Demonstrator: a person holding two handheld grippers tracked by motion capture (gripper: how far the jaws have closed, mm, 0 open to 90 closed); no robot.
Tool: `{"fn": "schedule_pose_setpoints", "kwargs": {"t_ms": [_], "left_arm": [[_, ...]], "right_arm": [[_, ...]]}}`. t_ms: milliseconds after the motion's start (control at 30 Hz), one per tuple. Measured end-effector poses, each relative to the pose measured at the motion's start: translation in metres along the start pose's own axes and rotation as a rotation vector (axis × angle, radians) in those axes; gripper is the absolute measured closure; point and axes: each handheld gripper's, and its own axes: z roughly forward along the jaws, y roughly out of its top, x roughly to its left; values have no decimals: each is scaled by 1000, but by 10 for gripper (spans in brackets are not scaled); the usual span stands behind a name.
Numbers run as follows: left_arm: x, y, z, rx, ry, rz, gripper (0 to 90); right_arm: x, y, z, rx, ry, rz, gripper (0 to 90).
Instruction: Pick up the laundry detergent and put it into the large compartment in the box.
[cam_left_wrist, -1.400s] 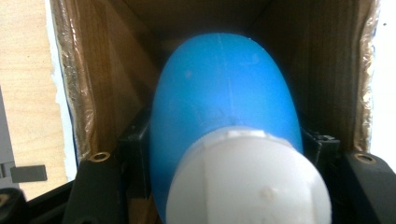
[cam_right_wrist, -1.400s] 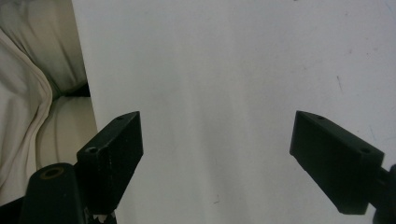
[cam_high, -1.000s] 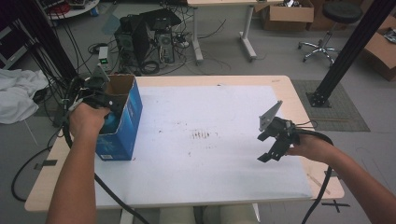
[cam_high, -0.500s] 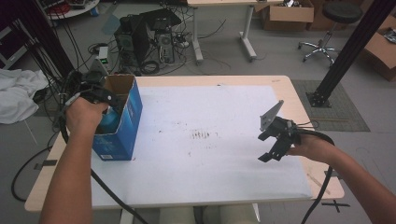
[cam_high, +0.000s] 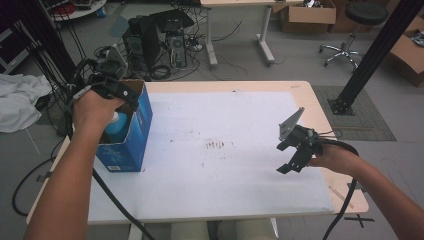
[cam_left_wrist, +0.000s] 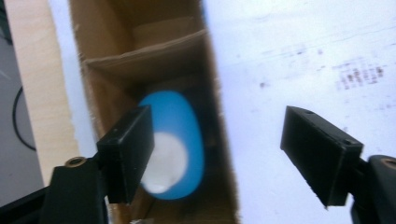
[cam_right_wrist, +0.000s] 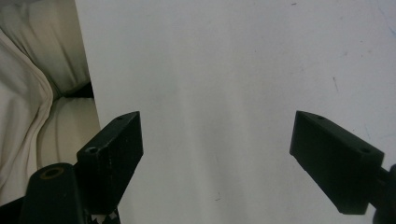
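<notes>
On the left side of the white-covered table (cam_high: 225, 165) stands an open-topped blue cardboard box (cam_high: 131, 137) with a brown inside. Your left hand (cam_high: 92, 107) holds the left gripper (cam_left_wrist: 219, 154) above its open top, pointing down into it. In the left gripper view its two black jaws stand wide apart with nothing between them: one hangs over the box's opening, the other over the white table surface beside the box. Down in the box lies a rounded blue bottle with a white cap end (cam_left_wrist: 175, 144), below a cardboard divider flap (cam_left_wrist: 144, 49); in the high view you can see a bit of the same bottle (cam_high: 116, 125) just under your hand.

The middle of the table carries some dark smudges (cam_high: 217, 145).

On the right, your right hand (cam_high: 332, 157) holds the right gripper (cam_high: 292, 155) just above the table, well apart from the box. In the right gripper view (cam_right_wrist: 217, 158) its jaws are spread wide and empty over the bare white surface, near the table's edge.
</notes>
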Motion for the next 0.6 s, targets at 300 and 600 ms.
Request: {"fn": "schedule_pose_setpoints", "kwargs": {"t_ms": [300,600], "left_arm": [[-21,6,-8,-31,-24,58,222],[-36,9,-14,-52,-25,117,209]], "right_arm": [[2,0,-2,-3,-5,0,171],[4,1,-4,-2,-9,0,172]]}}
